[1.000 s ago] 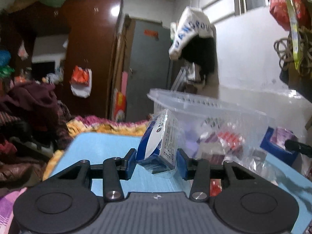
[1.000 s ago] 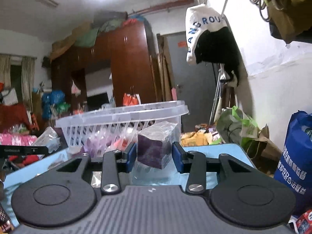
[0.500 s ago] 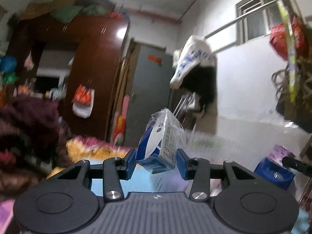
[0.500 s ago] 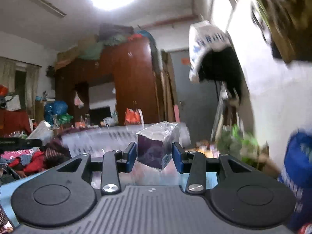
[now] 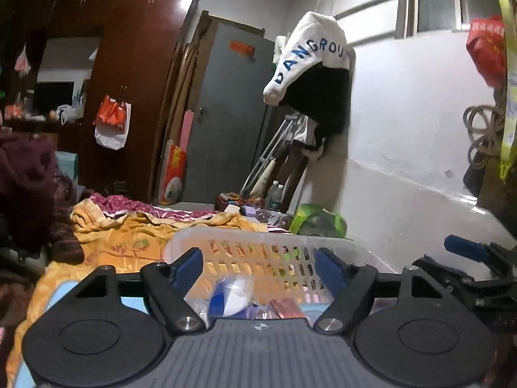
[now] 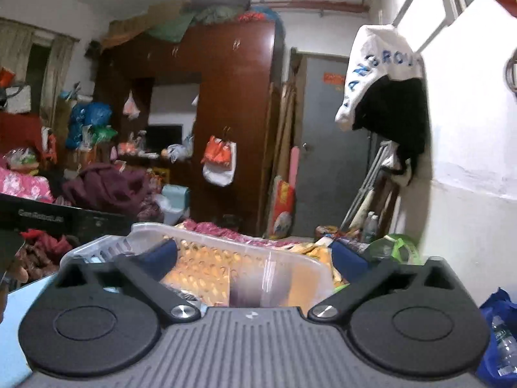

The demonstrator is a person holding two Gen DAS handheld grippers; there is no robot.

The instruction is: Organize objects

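Note:
My left gripper (image 5: 260,266) is open above the clear plastic basket (image 5: 290,241). The blue-and-white wrapped pack (image 5: 231,299) lies in the basket just below the fingers, among other small packs (image 5: 286,307). My right gripper (image 6: 253,260) is open over the same basket (image 6: 284,257). The purple wrapped box (image 6: 247,289) is blurred, just below and between its fingers, inside the basket. The right gripper (image 5: 465,252) also shows at the right edge of the left wrist view.
The basket stands on a light blue table (image 6: 19,304). An orange blanket (image 5: 122,236) lies beyond it. A blue bag (image 6: 497,323) sits at the right. A white wall (image 5: 404,161), a grey door (image 5: 226,113) and a brown wardrobe (image 6: 232,97) stand behind.
Both grippers rose over the basket and opened. The blue-and-white pack left the left gripper and the purple box left the right gripper; both are now in the basket.

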